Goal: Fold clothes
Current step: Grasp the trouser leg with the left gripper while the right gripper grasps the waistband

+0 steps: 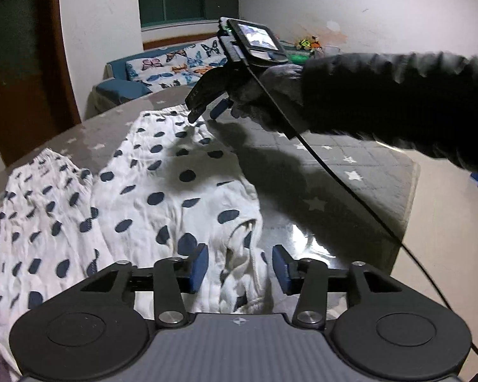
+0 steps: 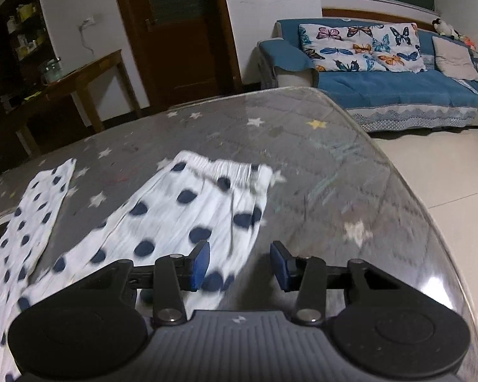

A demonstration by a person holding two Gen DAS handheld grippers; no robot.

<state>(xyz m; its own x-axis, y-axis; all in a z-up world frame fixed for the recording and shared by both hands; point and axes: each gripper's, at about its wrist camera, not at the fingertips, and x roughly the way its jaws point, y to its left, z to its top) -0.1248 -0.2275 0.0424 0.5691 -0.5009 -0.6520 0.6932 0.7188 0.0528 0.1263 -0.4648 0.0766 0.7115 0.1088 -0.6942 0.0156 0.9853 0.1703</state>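
A white garment with navy polka dots (image 1: 162, 191) lies spread on the grey star-patterned table (image 1: 328, 172). In the left wrist view my left gripper (image 1: 240, 267) is open at the garment's near end. A bunched fold of the cloth lies between its blue pads (image 1: 199, 267) and is not pinched. My right gripper (image 1: 205, 114), held by a dark-sleeved hand (image 1: 271, 95), hovers just over the far elastic edge. In the right wrist view my right gripper (image 2: 239, 267) is open above the garment's (image 2: 188, 210) right edge, with nothing clamped.
A black cable (image 1: 350, 191) runs from the right gripper across the table's right side. A blue sofa (image 2: 398, 89) with a butterfly cushion stands beyond the table. A wooden side table (image 2: 89, 73) and a door (image 2: 181, 31) are at the back left. Tiled floor (image 2: 446, 175) lies on the right.
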